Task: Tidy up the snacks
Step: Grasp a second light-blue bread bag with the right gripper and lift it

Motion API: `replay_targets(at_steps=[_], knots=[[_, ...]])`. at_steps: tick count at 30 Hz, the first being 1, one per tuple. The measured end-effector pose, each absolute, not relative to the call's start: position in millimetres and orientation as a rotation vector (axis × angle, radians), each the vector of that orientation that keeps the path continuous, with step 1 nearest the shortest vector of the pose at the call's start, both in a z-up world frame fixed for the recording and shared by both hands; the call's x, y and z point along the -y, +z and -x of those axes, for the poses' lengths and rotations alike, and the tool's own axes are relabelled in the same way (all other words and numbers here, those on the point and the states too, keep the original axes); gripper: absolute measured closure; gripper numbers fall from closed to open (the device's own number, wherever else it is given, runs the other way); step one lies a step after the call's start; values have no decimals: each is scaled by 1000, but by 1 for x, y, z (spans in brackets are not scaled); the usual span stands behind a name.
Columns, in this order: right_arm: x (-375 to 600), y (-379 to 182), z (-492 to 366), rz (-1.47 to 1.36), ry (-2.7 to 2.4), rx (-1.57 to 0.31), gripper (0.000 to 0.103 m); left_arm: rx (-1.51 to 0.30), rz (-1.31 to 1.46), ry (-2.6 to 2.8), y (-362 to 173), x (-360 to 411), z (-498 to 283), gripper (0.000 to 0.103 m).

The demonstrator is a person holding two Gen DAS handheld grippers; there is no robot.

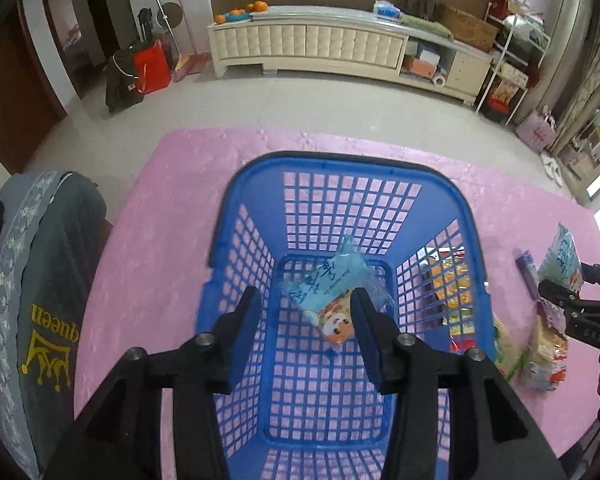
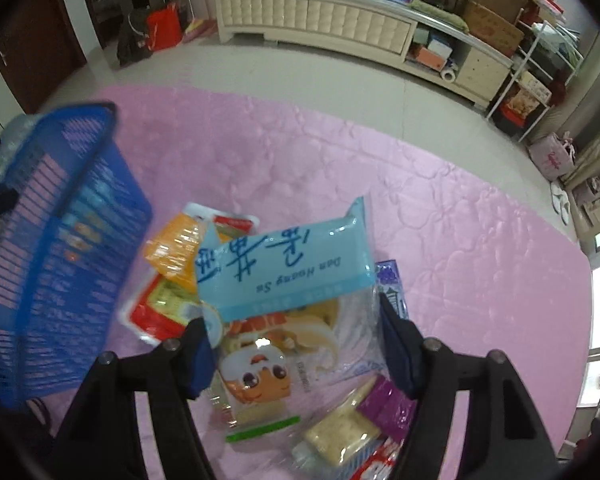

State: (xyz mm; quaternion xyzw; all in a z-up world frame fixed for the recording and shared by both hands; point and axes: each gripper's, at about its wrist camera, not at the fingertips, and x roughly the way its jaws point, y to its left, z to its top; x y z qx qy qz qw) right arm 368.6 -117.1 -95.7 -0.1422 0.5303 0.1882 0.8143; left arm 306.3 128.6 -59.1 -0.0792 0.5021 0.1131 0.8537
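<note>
A glossy blue-topped packet lies on the lattice floor of the blue plastic basket, long axis slanting from lower centre toward upper right, beneath the left gripper, whose jaws stand apart and empty. Only the right wrist view shows the right gripper clamped on a second packet, long axis across the frame. It hangs over crinkly wrappers on the pink quilted worktop.

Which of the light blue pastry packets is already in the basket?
The packet lying on the blue basket floor; the other sits between the right jaws outside.
</note>
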Motion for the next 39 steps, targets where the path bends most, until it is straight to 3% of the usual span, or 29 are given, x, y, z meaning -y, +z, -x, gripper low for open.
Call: replay_targets(at_steps=[15,22,24,32,39], knots=[[25,-21,-309,305,555,-1032,30,-973,233,205,-16,-162,-255,59],[-28,-33,-310,366,589,-1057,30,-976,231,180,-25,-181,-249,59],[-40,-42,-312,392,580,-1077,30,-980,227,169,-31,-182,-252,52],[-65,-72,-327,517,500,-1098,29,-991,196,151,-39,-188,-266,52],[-75,-82,-329,649,427,-1081,15,-1001,228,126,-47,-186,-266,52]])
